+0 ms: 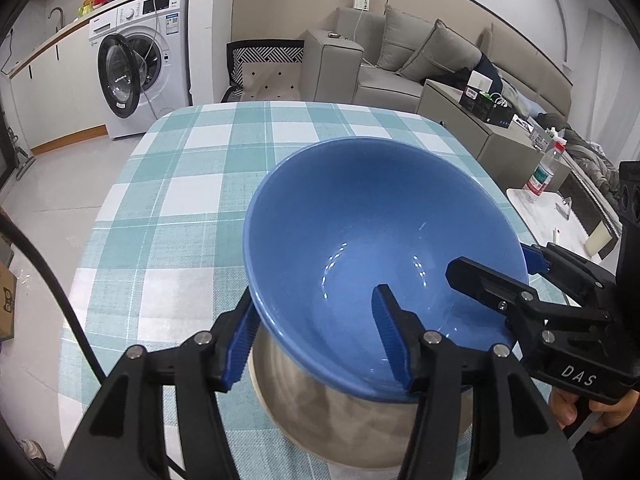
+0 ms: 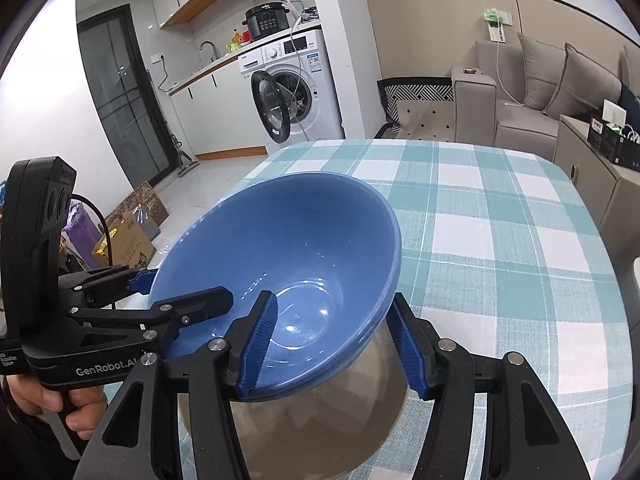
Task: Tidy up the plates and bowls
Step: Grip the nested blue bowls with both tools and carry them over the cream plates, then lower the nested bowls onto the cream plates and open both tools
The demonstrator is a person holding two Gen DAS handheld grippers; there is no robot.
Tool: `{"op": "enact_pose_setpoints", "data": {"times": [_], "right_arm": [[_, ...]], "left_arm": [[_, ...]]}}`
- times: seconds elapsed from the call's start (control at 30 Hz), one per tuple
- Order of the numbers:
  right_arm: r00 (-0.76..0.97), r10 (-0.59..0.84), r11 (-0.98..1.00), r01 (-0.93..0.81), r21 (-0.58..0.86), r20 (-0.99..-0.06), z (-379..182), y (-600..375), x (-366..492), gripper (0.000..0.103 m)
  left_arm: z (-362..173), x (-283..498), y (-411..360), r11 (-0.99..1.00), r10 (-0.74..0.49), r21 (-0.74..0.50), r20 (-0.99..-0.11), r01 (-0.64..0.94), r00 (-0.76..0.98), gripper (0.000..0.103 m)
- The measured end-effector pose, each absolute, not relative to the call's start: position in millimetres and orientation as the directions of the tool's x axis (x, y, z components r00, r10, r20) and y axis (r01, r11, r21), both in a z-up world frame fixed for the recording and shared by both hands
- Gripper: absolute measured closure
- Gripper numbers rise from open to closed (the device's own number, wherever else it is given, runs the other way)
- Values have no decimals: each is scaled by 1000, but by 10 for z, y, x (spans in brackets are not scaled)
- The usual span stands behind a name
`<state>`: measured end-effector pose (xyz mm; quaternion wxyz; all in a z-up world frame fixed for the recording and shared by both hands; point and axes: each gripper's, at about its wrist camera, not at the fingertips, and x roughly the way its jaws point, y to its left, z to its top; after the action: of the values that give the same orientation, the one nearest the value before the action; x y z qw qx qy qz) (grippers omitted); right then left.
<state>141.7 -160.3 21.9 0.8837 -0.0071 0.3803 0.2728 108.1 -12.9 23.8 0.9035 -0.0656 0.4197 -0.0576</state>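
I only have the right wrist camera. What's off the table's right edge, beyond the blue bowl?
Observer: A plastic bottle stands upright on a white side table there.
Operator: Anything else on it?
Observer: A pale block, closer to the right tongs than the bottle is.

Deep blue ceramic bowl: glossy glaze, smooth, with bright highlights inside. Grey-beige stoneware-looking bowl beneath it: duller, satin sheen. Teal-and-white checked tablecloth: woven cloth, matt, coarse weave. Left gripper and right gripper: matt black plastic, blue ribbed pads, shiny metal rivets.
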Motion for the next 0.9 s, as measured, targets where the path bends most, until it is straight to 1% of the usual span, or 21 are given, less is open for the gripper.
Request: {"op": "enact_pose_setpoints", "data": {"times": [0.03,0.1,0.13,0.2,0.23,0.33,0.4,0.47,0.63,0.73,0.9], "right_arm": [[561,477,850,-490,192,-676,222,-1598,1416,43],[558,488,842,-502,195,-671,239,-1607,1412,33],[563,489,841,-506,191,-666,260,-1614,1408,30],[571,490,836,-522,169,-659,299,-1621,1388,22],[576,489,831,-534,152,-655,325,-1623,1365,21],[593,484,829,-546,120,-644,375,-1645,1301,13],[602,494,823,-556,114,-628,402,-1663,1243,4],[617,508,813,-574,98,-601,432,-1681,1166,1],[654,516,801,-597,41,-554,461,-1703,949,1],[669,523,802,-596,39,-527,506,-1732,836,1],[682,528,797,-604,18,-506,644,-1702,652,1]], "left_arm": [[237,1075,-120,984,-166,-172,-747,54,644,45],[240,1054,-99,982,-180,-178,-739,68,649,41],[246,1040,-87,981,-182,-179,-735,71,653,39],[268,1002,-50,981,-180,-178,-723,72,667,33],[277,981,-17,981,-177,-180,-718,65,674,27],[316,901,97,976,-193,-207,-695,64,693,21],[344,835,166,975,-194,-216,-678,60,709,14],[357,764,220,975,-185,-214,-660,54,728,6],[402,550,327,985,-137,-168,-611,41,779,0],[449,422,406,990,-100,-138,-586,22,804,0],[528,233,510,991,-71,-132,-561,-5,825,0]]}}
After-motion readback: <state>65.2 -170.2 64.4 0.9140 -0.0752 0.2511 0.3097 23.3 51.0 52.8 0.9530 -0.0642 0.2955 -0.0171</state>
